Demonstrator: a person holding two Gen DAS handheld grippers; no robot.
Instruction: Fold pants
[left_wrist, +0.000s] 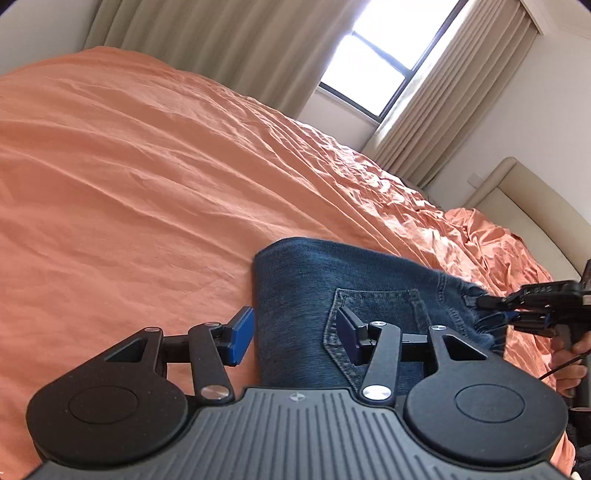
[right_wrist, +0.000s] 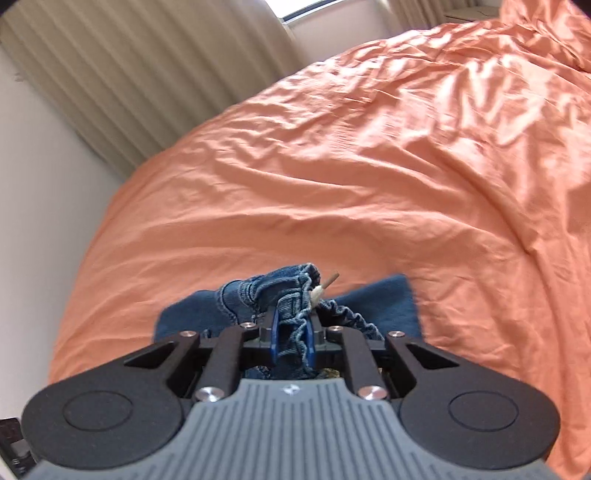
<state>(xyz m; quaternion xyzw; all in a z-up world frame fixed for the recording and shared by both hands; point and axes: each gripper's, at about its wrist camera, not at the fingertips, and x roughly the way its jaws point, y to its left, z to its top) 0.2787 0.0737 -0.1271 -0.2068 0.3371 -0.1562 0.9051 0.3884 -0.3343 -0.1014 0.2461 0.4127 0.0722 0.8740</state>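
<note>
Denim first: we see blue jeans lying folded on the orange bedspread, back pocket facing up, toward 5 o'clock in the left wrist view. Our left gripper is released, jaws apart; its left blue pad sits over the bedspread just beside the jeans' edge, the right one over the pocket. We cannot tell if the pads touch the cloth.

At 3 o'clock in that view our right gripper is clenched on the frayed hem end of the jeans, with a hand on its handle below it.

In the right wrist view the right gripper is grasping a bunched, gathered edge of the jeans between its blue pads, fabric pinched and raised off the bed. A small white and brown tag piece pokes out at 12 o'clock above the pinch. More denim spreads flat to 3 o'clock and 9 o'clock behind the jaws. The view is somewhat blurred.

Beige curtains and a bright window sit at 12 to 1 o'clock, and a cream headboard at 3 o'clock.
</note>
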